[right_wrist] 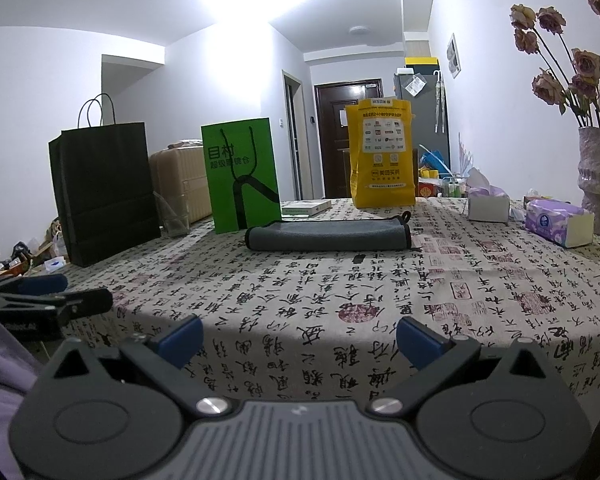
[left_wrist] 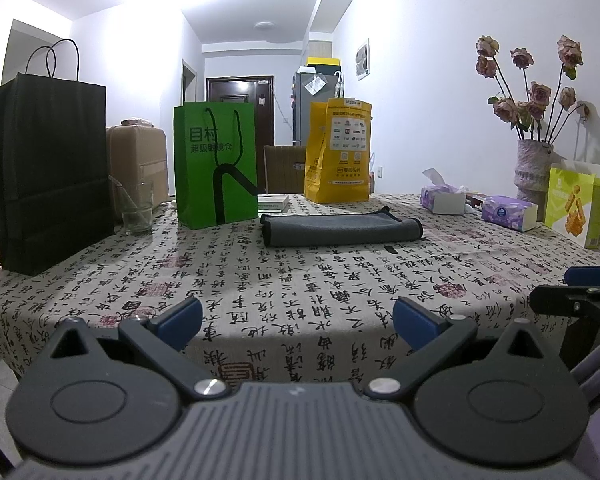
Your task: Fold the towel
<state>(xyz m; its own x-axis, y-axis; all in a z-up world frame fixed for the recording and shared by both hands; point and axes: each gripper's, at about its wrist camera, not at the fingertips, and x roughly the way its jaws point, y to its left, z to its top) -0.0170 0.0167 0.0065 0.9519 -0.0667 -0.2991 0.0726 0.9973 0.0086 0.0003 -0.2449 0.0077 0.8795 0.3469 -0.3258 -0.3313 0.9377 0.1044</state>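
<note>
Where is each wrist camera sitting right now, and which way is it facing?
Left wrist: at the table's near edge, looking across at the grey towel; shows the open left gripper, plus the right gripper at far right.
Right wrist: same edge, further right, facing the towel; shows the open right gripper, plus the left gripper at far left.
Shared: towel, green bag, yellow bag, patterned tablecloth.

Probably home: fridge [left_wrist: 314, 108], suitcase [left_wrist: 140, 164]

Each black hand-held gripper [left_wrist: 298, 322] has blue fingertips [left_wrist: 184, 312], silver screws, ribbed grey housing.
</note>
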